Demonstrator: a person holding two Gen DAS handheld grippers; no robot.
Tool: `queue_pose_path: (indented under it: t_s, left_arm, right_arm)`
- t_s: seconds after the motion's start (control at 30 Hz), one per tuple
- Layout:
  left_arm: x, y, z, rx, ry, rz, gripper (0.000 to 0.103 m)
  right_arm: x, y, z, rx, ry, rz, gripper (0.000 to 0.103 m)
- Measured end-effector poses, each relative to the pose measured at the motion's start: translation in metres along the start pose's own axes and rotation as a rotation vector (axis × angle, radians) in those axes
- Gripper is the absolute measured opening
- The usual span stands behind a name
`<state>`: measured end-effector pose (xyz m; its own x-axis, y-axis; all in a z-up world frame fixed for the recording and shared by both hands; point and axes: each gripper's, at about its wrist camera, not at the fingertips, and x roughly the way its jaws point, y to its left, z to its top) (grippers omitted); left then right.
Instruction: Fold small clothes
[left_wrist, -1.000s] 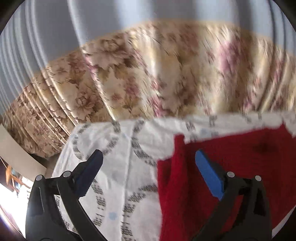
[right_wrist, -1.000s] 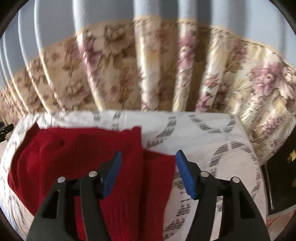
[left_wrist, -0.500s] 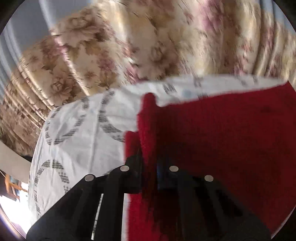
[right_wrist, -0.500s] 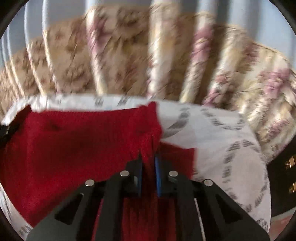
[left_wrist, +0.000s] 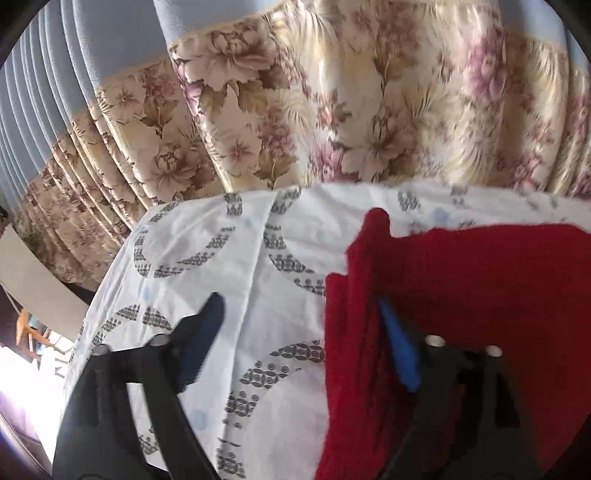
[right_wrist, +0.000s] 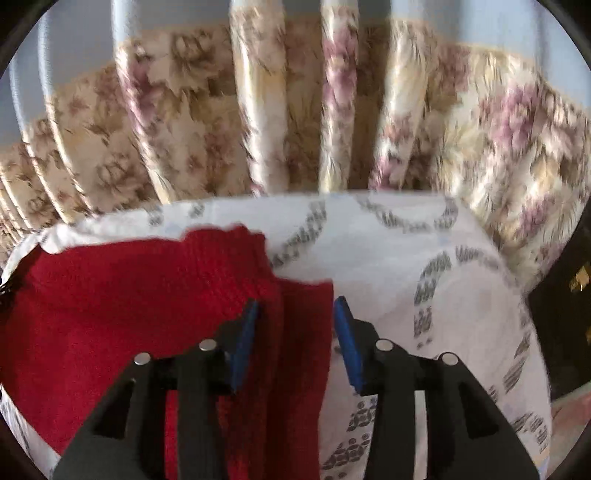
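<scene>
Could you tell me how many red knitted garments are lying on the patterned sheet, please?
1: the red knitted garment lies on the white patterned sheet, with folded layers at both side edges. More could be hidden underneath.

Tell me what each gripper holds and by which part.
Nothing is held. Both are opening: the left gripper and right gripper straddle opposite side edges of the red knit, fingers off it.

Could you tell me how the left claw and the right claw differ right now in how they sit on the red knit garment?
The left claw gapes wide, its jaws opening, whereas the right claw shows a narrower gap, also opening. The left claw straddles the red knit garment's edge, one pad over the patterned white cloth; the right claw frames a garment fold. Neither pinches fabric.
</scene>
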<state>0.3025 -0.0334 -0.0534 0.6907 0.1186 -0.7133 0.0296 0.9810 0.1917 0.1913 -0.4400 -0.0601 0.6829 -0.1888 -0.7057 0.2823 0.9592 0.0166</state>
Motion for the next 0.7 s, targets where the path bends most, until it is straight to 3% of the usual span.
queue_pose_path:
  t_s: [0.23, 0.33, 0.4, 0.47, 0.6, 0.7]
  left_arm:
    - [-0.026, 0.001, 0.028, 0.023, -0.06, -0.044, 0.092]
    - [-0.032, -0.003, 0.025, 0.029, -0.066, -0.074, 0.093]
    - [-0.039, -0.004, 0.017, 0.036, -0.068, -0.087, 0.094]
    - [-0.047, -0.004, 0.006, 0.04, -0.069, -0.104, 0.095]
    - [-0.07, -0.007, -0.018, 0.065, -0.082, -0.131, 0.099]
    - [-0.085, -0.009, -0.031, 0.032, -0.076, -0.154, 0.1]
  right_arm:
    - [-0.02, 0.013, 0.033, -0.011, -0.037, 0.064, 0.046]
    - [-0.021, 0.011, 0.029, -0.024, -0.034, 0.035, 0.06]
    - [-0.023, 0.002, 0.018, -0.012, -0.016, 0.036, 0.062]
    - [-0.025, -0.01, 0.0, 0.015, 0.008, 0.032, 0.073]
    - [-0.034, -0.021, -0.04, 0.035, 0.062, 0.085, 0.08]
    - [-0.042, -0.021, -0.059, 0.054, 0.063, 0.099, 0.088]
